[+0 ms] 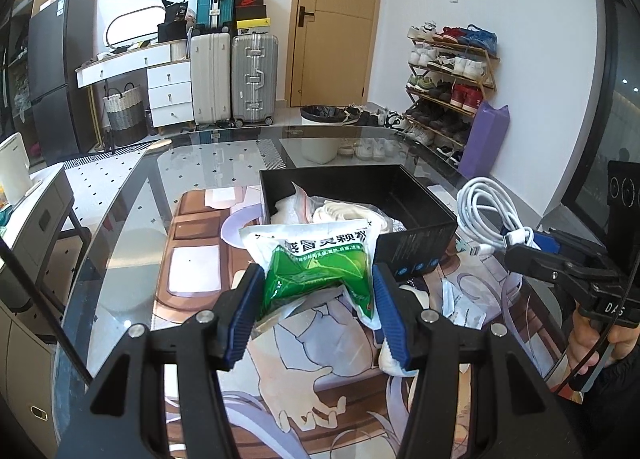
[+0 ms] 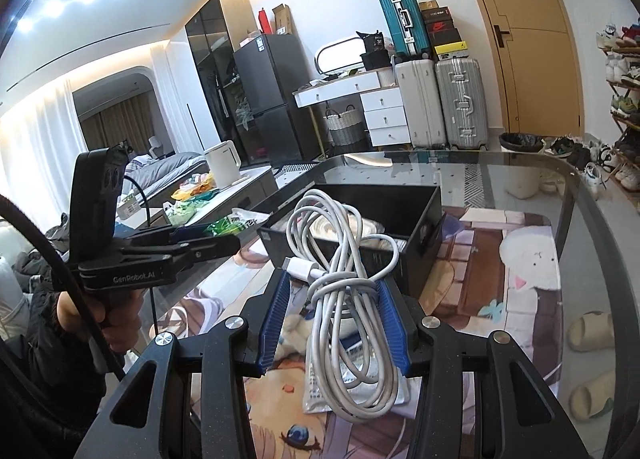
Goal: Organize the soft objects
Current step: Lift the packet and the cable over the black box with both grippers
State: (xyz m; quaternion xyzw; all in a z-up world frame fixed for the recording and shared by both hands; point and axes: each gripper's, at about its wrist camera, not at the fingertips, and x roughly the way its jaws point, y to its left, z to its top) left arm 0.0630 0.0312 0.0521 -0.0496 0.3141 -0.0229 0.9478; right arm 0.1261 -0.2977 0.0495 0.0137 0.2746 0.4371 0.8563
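In the left wrist view, a green sachet (image 1: pixel 316 275) was pinched between the pads of the left gripper (image 1: pixel 316 307), just short of the black box (image 1: pixel 416 255); being limp, it could be snagged on the near wall or dropped onto the mat (image 1: pixel 192 259). In the right wrist view, a coiled white cable (image 2: pixel 344 271) was clamped by the right gripper (image 2: pixel 332 319) before the box (image 2: pixel 424 235), and its hanging loops could be caught on the rim, while room inside was already taken by white items (image 2: pixel 340 227).

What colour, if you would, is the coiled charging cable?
The coiled charging cable is white, clearest in the right wrist view.
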